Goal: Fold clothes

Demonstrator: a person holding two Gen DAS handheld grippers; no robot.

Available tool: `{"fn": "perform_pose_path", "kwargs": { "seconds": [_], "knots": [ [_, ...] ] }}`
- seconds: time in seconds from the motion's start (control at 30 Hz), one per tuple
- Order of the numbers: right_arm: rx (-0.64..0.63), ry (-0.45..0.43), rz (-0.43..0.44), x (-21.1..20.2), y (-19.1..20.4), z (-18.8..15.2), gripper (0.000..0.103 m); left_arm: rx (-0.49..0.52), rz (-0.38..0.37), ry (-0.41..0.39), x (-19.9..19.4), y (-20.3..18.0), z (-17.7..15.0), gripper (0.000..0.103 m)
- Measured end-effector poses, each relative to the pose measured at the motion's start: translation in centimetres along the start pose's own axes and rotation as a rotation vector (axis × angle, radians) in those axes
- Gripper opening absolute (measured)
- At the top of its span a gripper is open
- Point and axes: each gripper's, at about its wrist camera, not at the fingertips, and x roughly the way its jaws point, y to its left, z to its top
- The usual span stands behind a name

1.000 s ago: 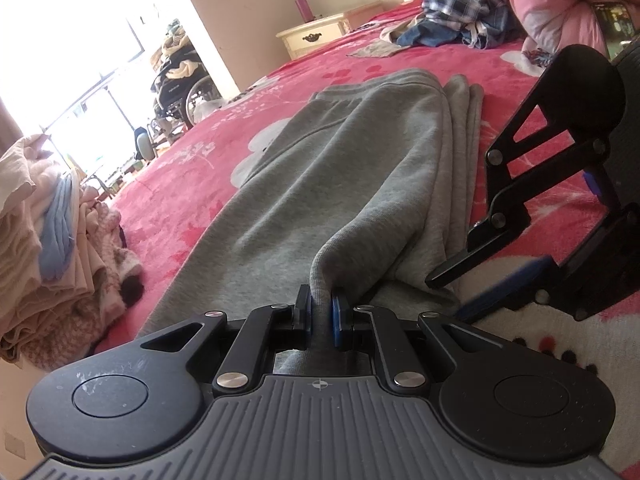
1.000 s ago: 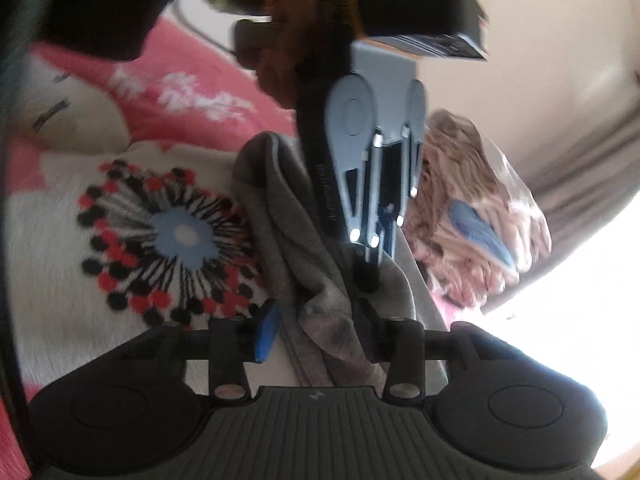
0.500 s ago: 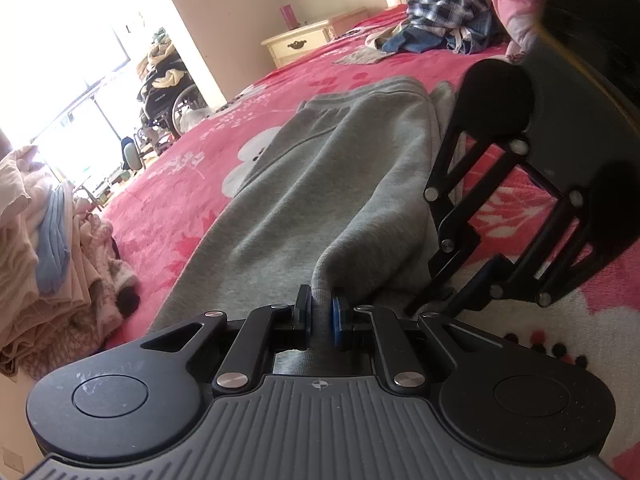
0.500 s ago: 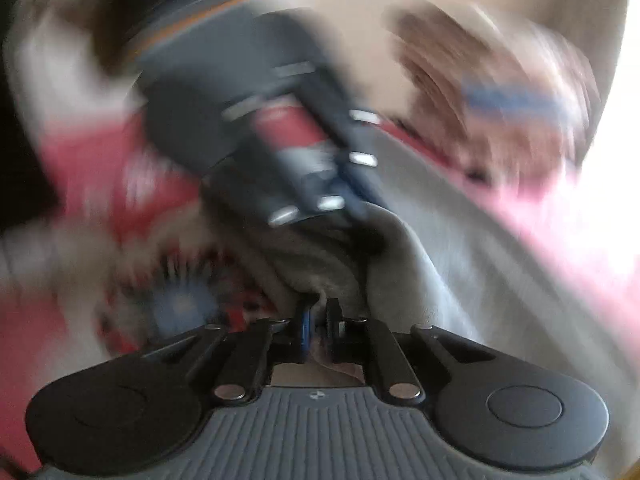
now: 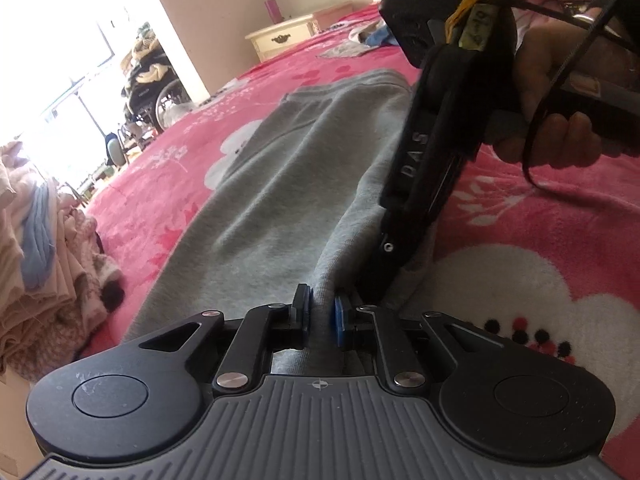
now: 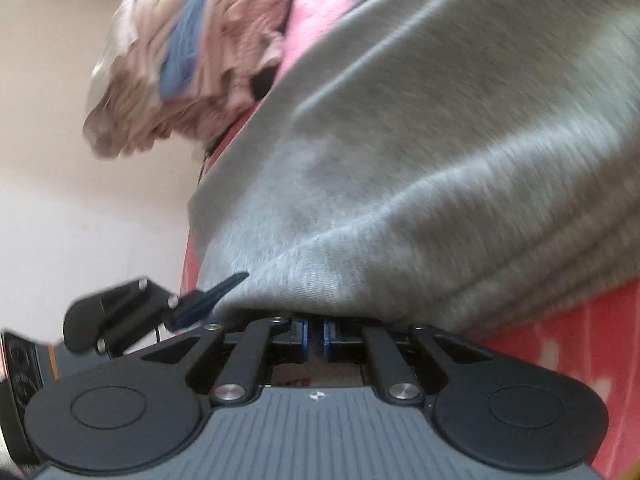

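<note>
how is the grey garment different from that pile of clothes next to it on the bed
The grey garment is one plain piece spread long across the bed; the pile of clothes is many pale, mostly beige layers stacked up. Both claws, left and right, grip the garment; nothing grips the pile. Both rest on the pink bedspread.

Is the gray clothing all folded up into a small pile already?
No, the gray garment lies stretched long across the pink bed cover.

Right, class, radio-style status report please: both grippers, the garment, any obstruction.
Left gripper shut on grey sweatpants hem. Right gripper shut on same hem, alongside. Sweatpants lie lengthwise on pink bedspread. Clothes pile beside; nothing blocking.
</note>
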Motion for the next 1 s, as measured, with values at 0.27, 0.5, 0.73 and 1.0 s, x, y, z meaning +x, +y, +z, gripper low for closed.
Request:
{"fn": "perform_pose_path", "kwargs": {
  "seconds": [0.27,0.5,0.73,1.0],
  "knots": [
    [0.145,-0.059,0.004,-0.7,-1.4,-0.4,0.006,0.011,-0.009,0.021,0.2,-0.7,0.0,0.024],
    [0.036,-0.158,-0.011,-3.8,-0.9,-1.2,0.015,0.054,0.06,0.071,1.4,-1.7,-0.6,0.025],
    [-0.615,-0.195,-0.089,-4.9,5.3,-4.8,0.013,0.002,0.076,0.073,1.2,-1.5,-0.6,0.025],
    [-0.894,-0.15,-0.246,0.0,6.7,-6.0,0.006,0.001,0.076,0.077,0.9,-1.5,-0.6,0.025]
  ]
}}
